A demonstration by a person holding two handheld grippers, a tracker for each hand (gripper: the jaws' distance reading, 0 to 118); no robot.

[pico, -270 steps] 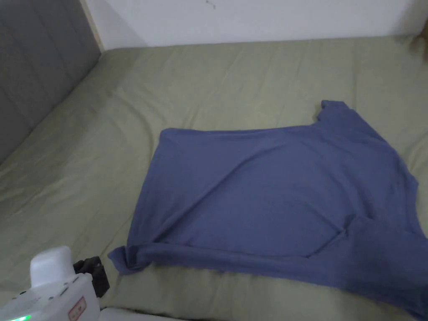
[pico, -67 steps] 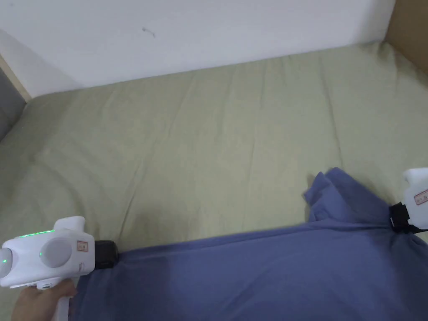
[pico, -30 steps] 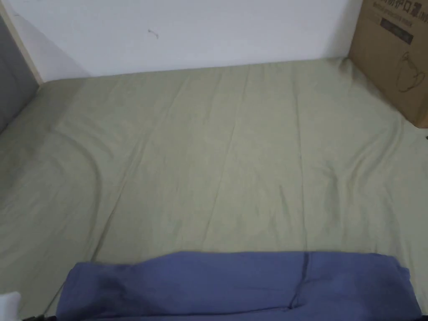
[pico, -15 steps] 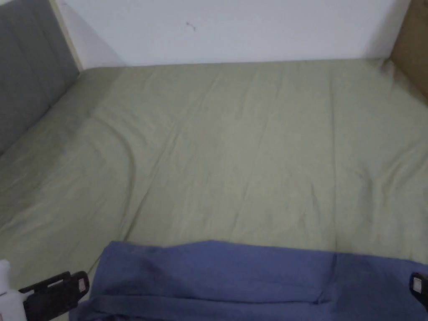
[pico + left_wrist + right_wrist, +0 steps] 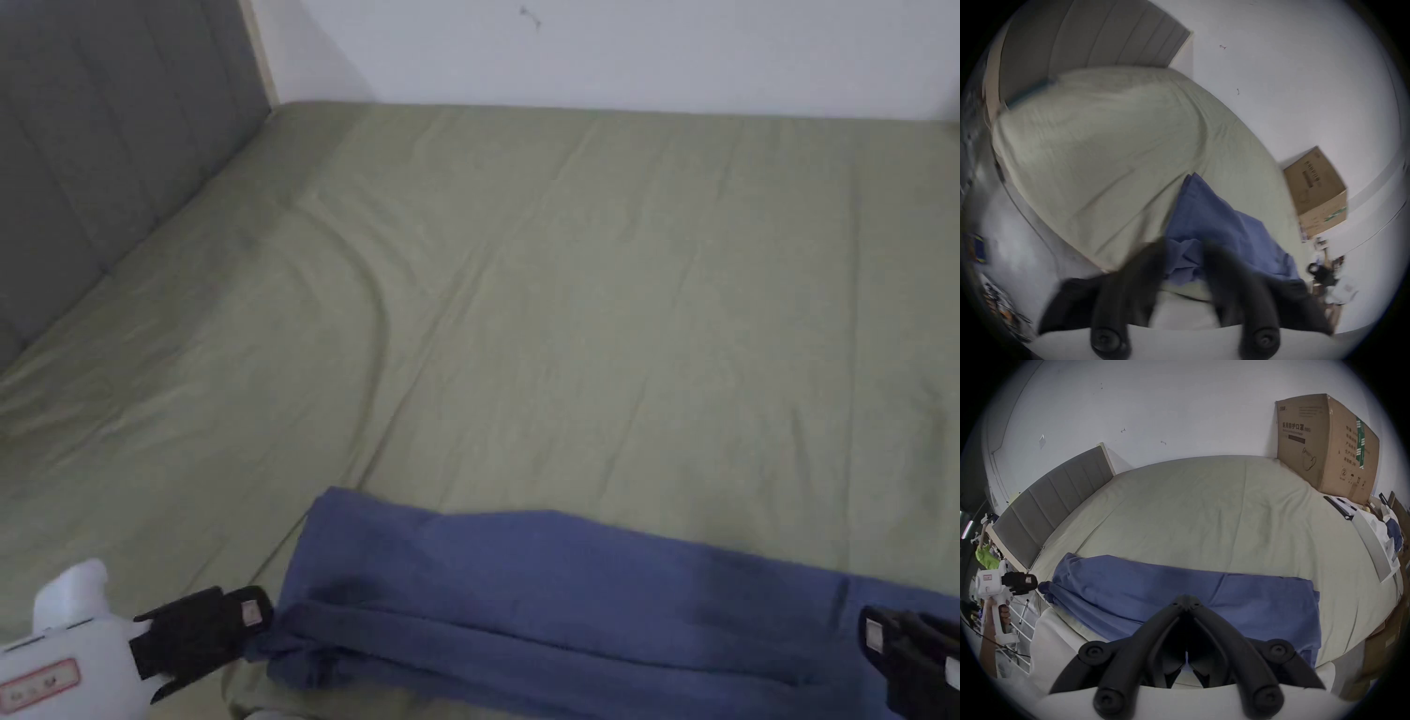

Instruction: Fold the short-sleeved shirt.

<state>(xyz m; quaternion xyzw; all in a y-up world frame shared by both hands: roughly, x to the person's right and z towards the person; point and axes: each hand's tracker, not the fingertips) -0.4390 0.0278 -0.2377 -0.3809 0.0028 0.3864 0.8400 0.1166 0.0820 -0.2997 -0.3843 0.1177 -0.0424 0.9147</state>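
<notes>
The blue short-sleeved shirt lies as a long folded band along the near edge of the bed, with loose folds at its left end. My left gripper is at that left end, jaws apart, tips right beside the bunched corner. The left gripper view shows the left gripper blurred, with shirt cloth in the gap between its tips. My right gripper hovers over the shirt's right end. In the right gripper view the right gripper has its tips together over the flat shirt; I see no cloth pinched. The left gripper shows there too, in a hand.
The green bed sheet stretches wide beyond the shirt. A grey padded headboard stands on the left. A large cardboard box sits at the bed's far right corner against the white wall. Flat white items lie along the right side.
2.2 s ago both grippers held the shirt's far edge; it now lies folded near the bed's edge. The head camera has swung left. The left gripper has closed in on the left end.
</notes>
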